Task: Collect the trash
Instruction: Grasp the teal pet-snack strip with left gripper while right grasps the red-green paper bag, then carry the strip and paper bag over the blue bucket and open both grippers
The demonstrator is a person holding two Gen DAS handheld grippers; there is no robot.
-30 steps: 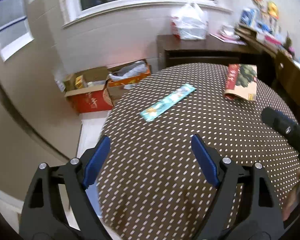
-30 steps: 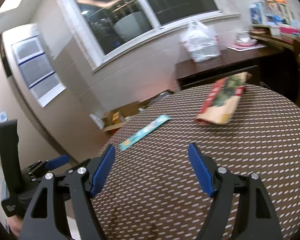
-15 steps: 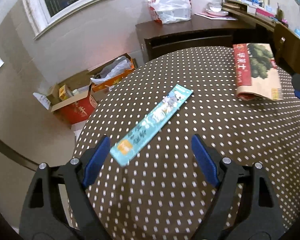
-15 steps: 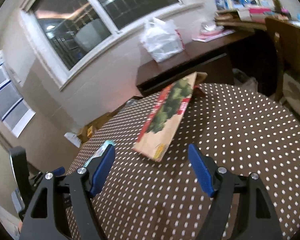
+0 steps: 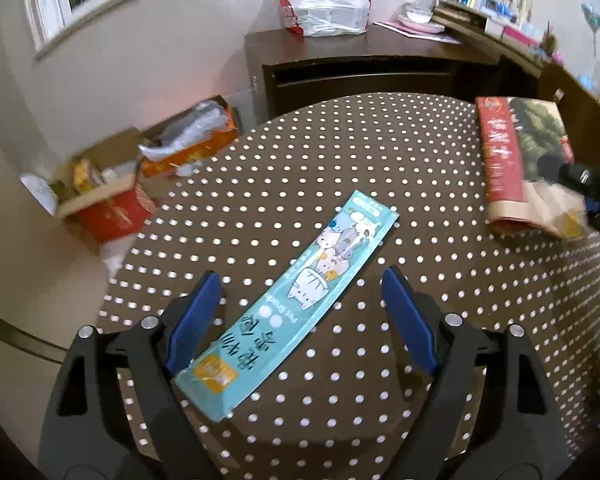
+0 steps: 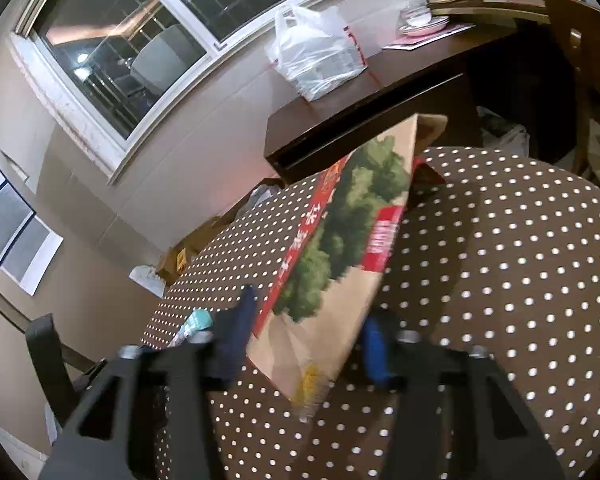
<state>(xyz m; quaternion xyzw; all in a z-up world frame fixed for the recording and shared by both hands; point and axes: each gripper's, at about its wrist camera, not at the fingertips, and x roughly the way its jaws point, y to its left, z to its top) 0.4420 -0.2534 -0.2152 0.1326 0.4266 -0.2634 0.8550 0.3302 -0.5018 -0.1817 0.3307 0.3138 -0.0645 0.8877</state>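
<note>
A: What's on the polka-dot table (image 5: 420, 168)?

B: A long teal wrapper (image 5: 296, 300) with cartoon cats, flat near the table's left edge, and a flattened brown paper bag (image 6: 340, 248) printed red and green, toward its far right.

A: The left gripper (image 5: 300, 312)?

B: Its jaws stand wide and are closing slightly, astride the wrapper's near end; I can't tell if a pad touches it.

A: And the right gripper (image 6: 308, 336)?

B: Its jaws are closing, with the bag's near end between them; pad contact is too blurred to judge.
</note>
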